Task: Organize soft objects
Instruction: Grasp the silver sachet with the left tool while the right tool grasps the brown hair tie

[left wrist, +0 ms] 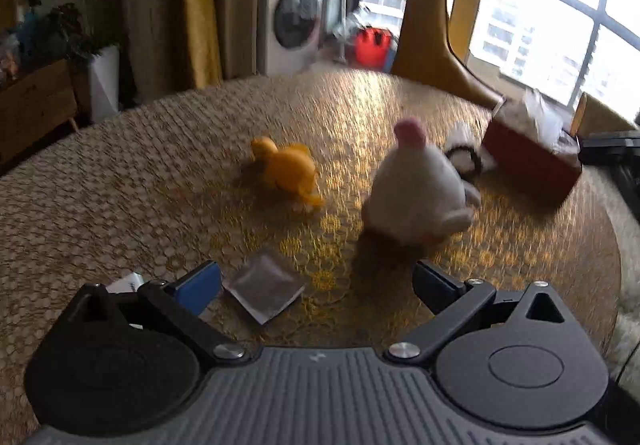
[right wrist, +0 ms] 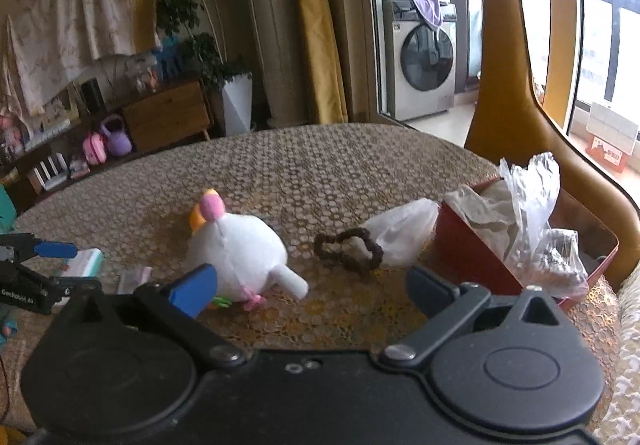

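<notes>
Window (left wrist: 552, 29) daylight from right, tabletop (left wrist: 360, 101) glare, left view motion-blurred, fisheye-bent edges.

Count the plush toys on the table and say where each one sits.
2. The white chick stands mid-table, left of the scrunchie. The yellow duck sits to the chick's left. More could be hidden inside the red box.

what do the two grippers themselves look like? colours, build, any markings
Both alike: left gripper has a ribbed grey body, black linkage arms with silver pivot screws, round black side housings, and blue pads on the fingers. Right gripper has a smoother black body. White lettering, partly readable, shows on the left gripper in the right wrist view.
</notes>
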